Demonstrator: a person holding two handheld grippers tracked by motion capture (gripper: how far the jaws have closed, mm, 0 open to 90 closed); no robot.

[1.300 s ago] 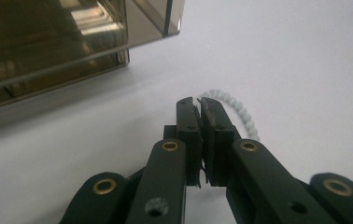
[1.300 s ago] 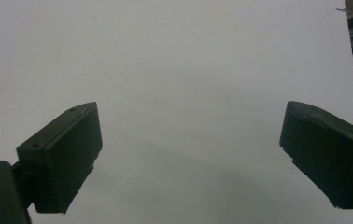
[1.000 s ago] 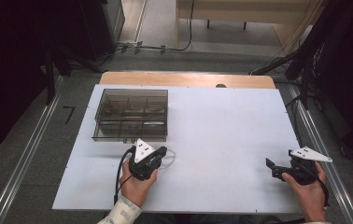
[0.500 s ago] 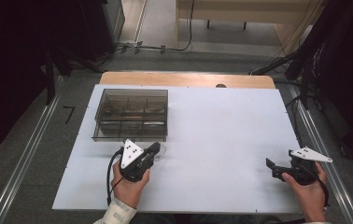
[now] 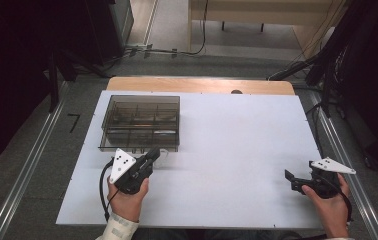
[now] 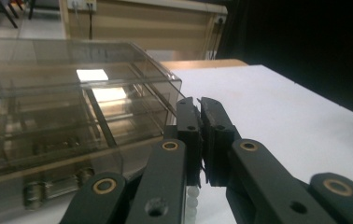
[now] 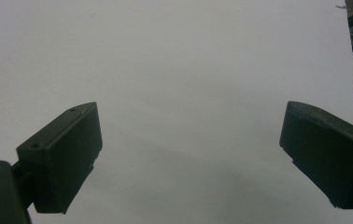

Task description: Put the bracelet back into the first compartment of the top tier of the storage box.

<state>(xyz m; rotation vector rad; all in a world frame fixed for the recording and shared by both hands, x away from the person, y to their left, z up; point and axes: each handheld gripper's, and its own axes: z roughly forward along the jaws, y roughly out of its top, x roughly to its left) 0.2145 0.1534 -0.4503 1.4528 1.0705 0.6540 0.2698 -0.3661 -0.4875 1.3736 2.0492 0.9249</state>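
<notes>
Smoky compartment box (image 5: 140, 122) — beside left hand-held gripper (image 5: 153, 154)

No readable text or labels.

We see a smoky clear plastic box (image 5: 140, 123) — lid shut, divided inside into compartments — lying flat on the left half of the white table (image 5: 237, 145), toward its far edge. In the left gripper view its hinges (image 6: 33, 192) face us — contents too dim to tell.

box (image 5: 140, 123): smoky clear glossy plastic | table (image 5: 237, 140): matt white, smooth | fingers (image 7: 62, 158): probably matt black plastic
</notes>
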